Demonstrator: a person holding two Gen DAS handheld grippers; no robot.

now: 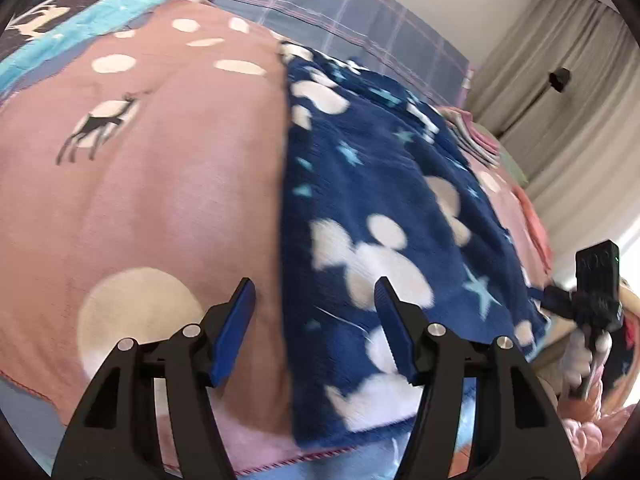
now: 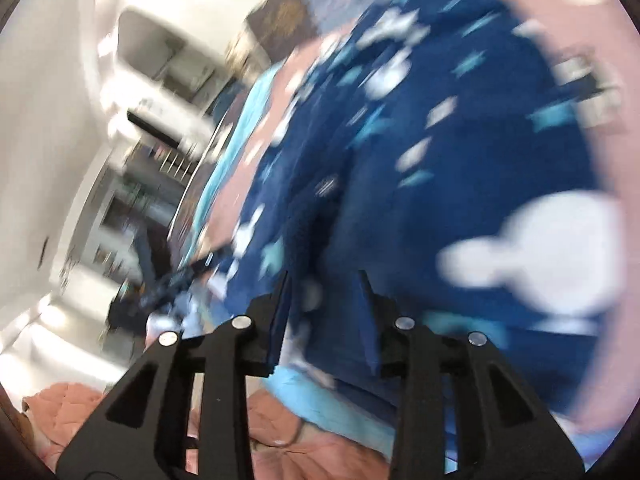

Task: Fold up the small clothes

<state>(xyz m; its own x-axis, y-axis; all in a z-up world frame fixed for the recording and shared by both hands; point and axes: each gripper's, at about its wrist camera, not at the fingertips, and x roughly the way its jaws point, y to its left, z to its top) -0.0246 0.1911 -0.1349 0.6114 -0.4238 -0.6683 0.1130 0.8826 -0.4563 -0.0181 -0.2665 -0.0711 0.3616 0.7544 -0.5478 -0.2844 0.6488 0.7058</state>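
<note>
A navy fleece garment (image 1: 384,216) with white mouse heads and light blue stars lies flat on a pink deer-print blanket (image 1: 160,184). My left gripper (image 1: 316,292) is open and empty, hovering over the garment's left edge near its front end. The other gripper (image 1: 592,300) shows at the garment's right edge. In the blurred right wrist view, my right gripper (image 2: 324,284) is open just over the same navy garment (image 2: 440,152), with nothing between its fingers.
A plaid grey-blue pillow (image 1: 344,12) lies at the far end of the bed. Folded pink and striped clothes (image 1: 480,136) sit beyond the garment. Curtains (image 1: 560,80) hang at the right. A peach quilt (image 2: 304,448) lies by the near edge.
</note>
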